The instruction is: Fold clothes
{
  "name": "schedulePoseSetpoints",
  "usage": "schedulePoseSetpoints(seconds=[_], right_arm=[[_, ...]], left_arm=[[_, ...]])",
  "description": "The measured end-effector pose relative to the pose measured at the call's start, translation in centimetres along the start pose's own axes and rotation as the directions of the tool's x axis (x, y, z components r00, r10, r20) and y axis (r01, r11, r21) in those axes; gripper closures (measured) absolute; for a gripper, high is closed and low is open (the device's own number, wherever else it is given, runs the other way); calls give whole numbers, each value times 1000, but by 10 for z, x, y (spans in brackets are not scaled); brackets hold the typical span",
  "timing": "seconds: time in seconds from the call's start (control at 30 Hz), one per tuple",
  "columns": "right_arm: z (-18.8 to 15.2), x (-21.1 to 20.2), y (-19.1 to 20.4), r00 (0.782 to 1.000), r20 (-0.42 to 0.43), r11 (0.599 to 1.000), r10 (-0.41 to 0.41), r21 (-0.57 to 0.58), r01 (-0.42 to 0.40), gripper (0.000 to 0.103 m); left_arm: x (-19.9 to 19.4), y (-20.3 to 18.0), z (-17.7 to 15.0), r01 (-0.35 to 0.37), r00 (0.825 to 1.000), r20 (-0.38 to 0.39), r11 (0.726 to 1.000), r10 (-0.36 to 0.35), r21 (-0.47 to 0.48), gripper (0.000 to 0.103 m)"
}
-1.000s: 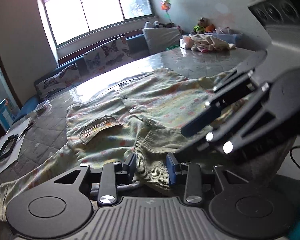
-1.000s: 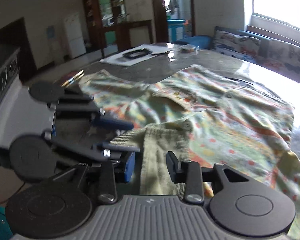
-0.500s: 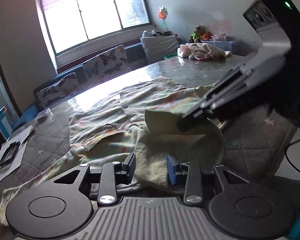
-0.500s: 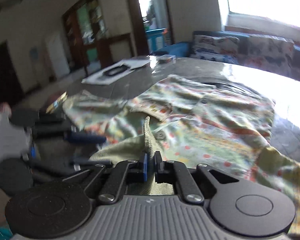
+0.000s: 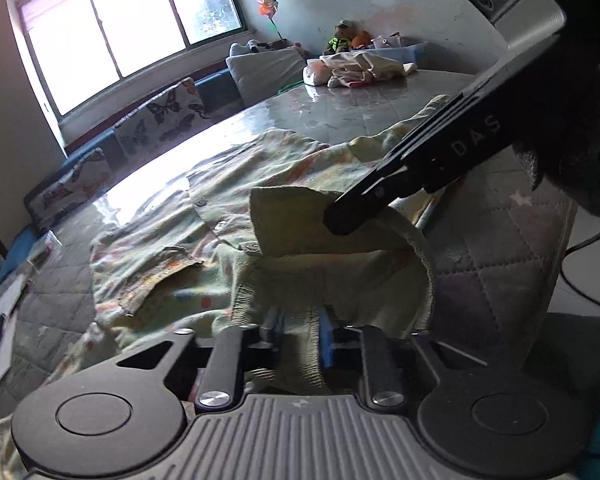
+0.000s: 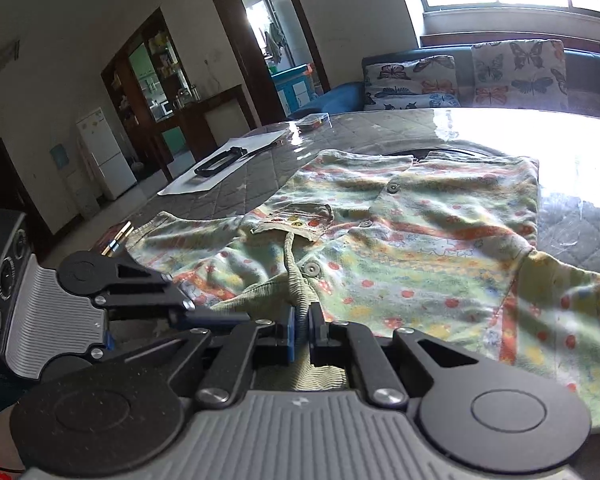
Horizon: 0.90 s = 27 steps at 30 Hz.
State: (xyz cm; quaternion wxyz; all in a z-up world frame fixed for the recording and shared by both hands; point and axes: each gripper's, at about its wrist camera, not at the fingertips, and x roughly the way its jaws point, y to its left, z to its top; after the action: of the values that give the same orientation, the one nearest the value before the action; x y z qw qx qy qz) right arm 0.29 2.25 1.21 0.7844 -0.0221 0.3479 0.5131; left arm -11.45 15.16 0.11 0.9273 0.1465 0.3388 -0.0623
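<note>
A pale green shirt (image 6: 420,240) with red and yellow dots, buttons and a chest pocket lies spread on the grey quilted table (image 6: 236,188); it also shows in the left wrist view (image 5: 260,184). My right gripper (image 6: 302,330) is shut on the shirt's ribbed hem and holds that corner lifted; it also appears in the left wrist view (image 5: 340,220). My left gripper (image 5: 298,334) has its jaws partly closed around a fold of the same hem, with cloth between the blue pads; it shows at the left in the right wrist view (image 6: 220,314).
A pile of pale clothes (image 5: 356,68) lies at the table's far end. A white sheet with a black frame (image 6: 220,164) and a small box (image 6: 312,122) lie on the table. Butterfly cushions (image 6: 460,76) line a bench under the window.
The right gripper closed on the hem and lifted it. The left gripper moved forward so the hem is now between its pads, and its jaws narrowed.
</note>
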Motion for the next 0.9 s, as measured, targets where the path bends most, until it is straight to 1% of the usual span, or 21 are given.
schedulePoseSetpoints(seconds=[0.03, 0.07, 0.13, 0.17, 0.2, 0.27, 0.33, 0.37, 0.4, 0.43, 0.47, 0.5, 0.67, 0.73, 0.77, 0.83, 0.9], right_arm=[[0, 0, 1, 1000, 4, 1000, 1, 4, -1, 98], [-1, 0, 0, 1000, 6, 1000, 0, 7, 0, 98], [-1, -1, 0, 1000, 10, 1000, -1, 13, 1, 98], [-2, -1, 0, 1000, 12, 1000, -2, 18, 2, 98], [-2, -1, 0, 1000, 13, 1000, -4, 23, 3, 98], [-2, 0, 0, 1000, 9, 1000, -4, 23, 4, 98], [-2, 1, 1, 1000, 3, 1000, -4, 16, 4, 98], [-2, 1, 1, 1000, 2, 1000, -4, 14, 4, 98], [-2, 2, 1, 1000, 2, 1000, -3, 15, 3, 98], [-2, 2, 1, 1000, 2, 1000, -2, 16, 2, 97], [-2, 3, 1, 1000, 2, 1000, -1, 17, 1, 97], [-3, 4, 1, 1000, 2, 1000, 0, 19, 0, 97], [-3, 4, 2, 1000, 2, 1000, 3, 15, -3, 97], [-3, 4, 2, 1000, 4, 1000, 3, 15, -3, 97], [-4, 4, 2, 1000, 4, 1000, 3, 16, -3, 97], [-4, 4, 2, 1000, 4, 1000, 3, 17, -3, 97], [-5, 4, 1, 1000, 7, 1000, 3, 22, -3, 97]], left_arm=[[1, 3, 0, 18, 1000, 3, 999, -18, -34, 96], [1, 7, 1, 36, 999, 6, 997, -35, -72, 96], [0, 17, 0, 98, 995, 35, 980, -93, -171, 99], [-1, 20, 0, 114, 993, 50, 973, -106, -202, 99], [-2, 22, -1, 127, 991, 66, 965, -114, -229, 99], [-3, 20, 0, 107, 994, 59, 969, -96, -221, 97], [-2, 16, 1, 80, 997, 36, 979, -75, -188, 89], [-2, 14, 1, 67, 998, 25, 983, -64, -171, 87], [-3, 12, 1, 60, 998, 22, 986, -57, -153, 79], [-4, 9, 1, 54, 998, 20, 990, -52, -133, 66], [-5, 8, 1, 49, 999, 19, 991, -47, -121, 59], [-6, 6, 1, 43, 999, 24, 993, -41, -108, 54], [-2, 0, 0, 32, 999, 2, 998, -32, -45, 55], [-1, 2, 0, 33, 999, -3, 999, -34, -41, 56], [-1, 2, 1, 34, 999, -6, 999, -34, -41, 58], [-2, 8, 0, 33, 999, -1, 997, -33, -74, 73], [-2, 15, -2, 38, 999, 8, 991, -37, -132, 75]])
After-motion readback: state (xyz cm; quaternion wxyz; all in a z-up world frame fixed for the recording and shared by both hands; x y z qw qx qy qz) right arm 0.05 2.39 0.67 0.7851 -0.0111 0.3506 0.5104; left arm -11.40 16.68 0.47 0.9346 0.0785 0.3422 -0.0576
